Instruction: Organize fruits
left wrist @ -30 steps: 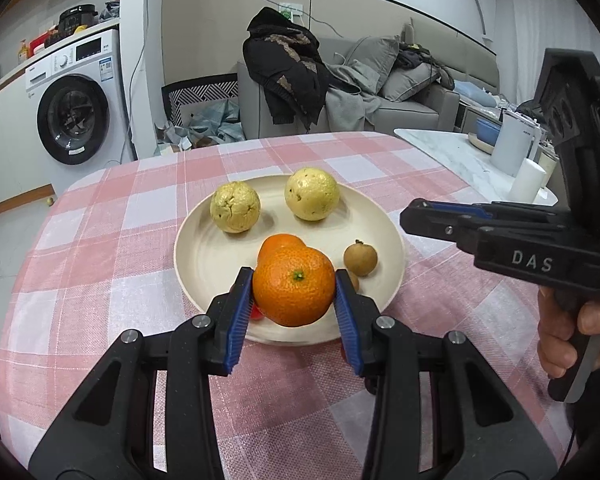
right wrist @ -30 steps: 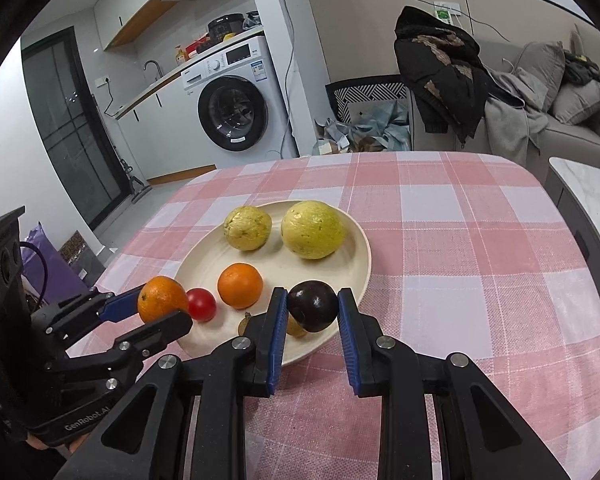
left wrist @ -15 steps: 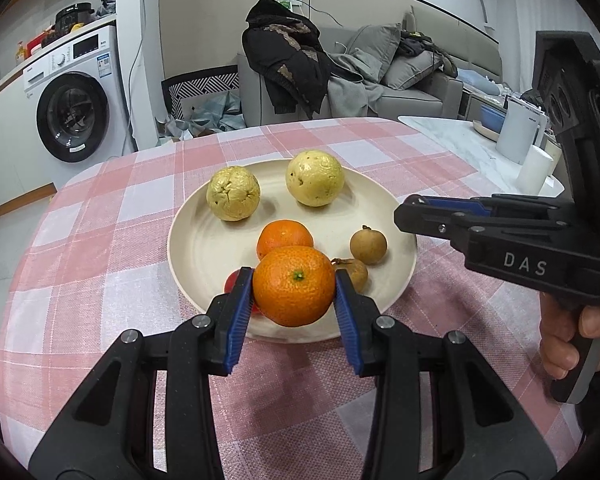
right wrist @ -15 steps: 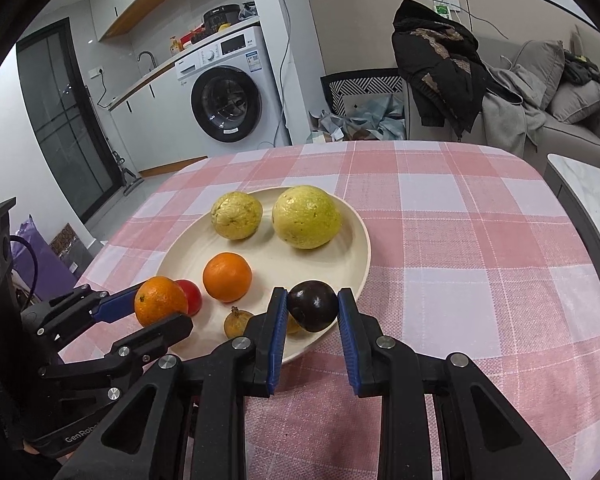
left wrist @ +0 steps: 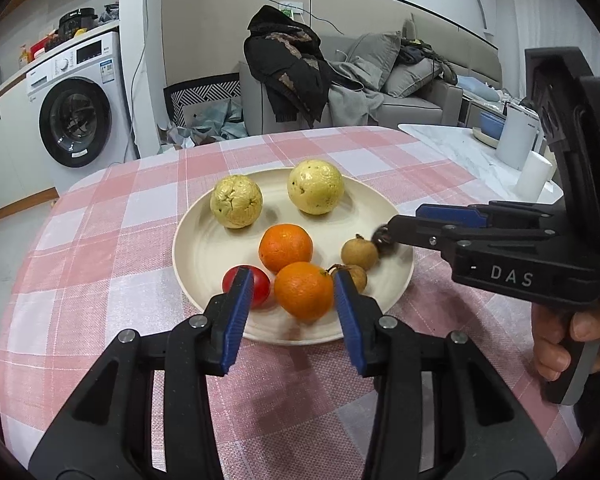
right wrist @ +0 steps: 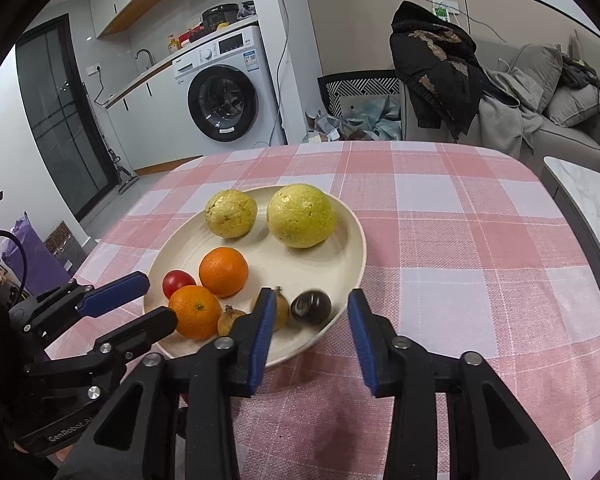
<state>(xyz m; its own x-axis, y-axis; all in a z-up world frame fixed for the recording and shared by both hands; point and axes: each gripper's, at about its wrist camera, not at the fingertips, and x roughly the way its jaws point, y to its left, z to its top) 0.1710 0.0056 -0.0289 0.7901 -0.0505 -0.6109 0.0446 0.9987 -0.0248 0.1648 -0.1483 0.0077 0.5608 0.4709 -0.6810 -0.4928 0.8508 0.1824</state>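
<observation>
Left wrist view: my left gripper (left wrist: 292,300) sits low in the centre of the frame, jaws opening, blue pads standing clear on either side of the near orange (left wrist: 303,290), which rests on the plate (left wrist: 204,248) at its lower edge. I read that as a drop-off: the fruit is being gathered on one dish. Just left of it is the small red fruit (left wrist: 256,286), above it the second orange (left wrist: 285,248), and two yellow fruits at the plate's upper part. At mid right of the frame my right gripper (left wrist: 396,226) reaches over the rim, a dark fruit (left wrist: 383,240) just below its tips.

Right wrist view: the right gripper (right wrist: 308,320) fills the lower centre, jaws opening, and the dark fruit (right wrist: 311,307) lies between them on the plate (right wrist: 352,248), touching neither pad, looking blurred. Brown fruits lie just left of it. At lower left the left gripper (right wrist: 152,300) flanks the near orange (right wrist: 195,312), its tips parted. Pink checked tabletop (right wrist: 460,240) all around
</observation>
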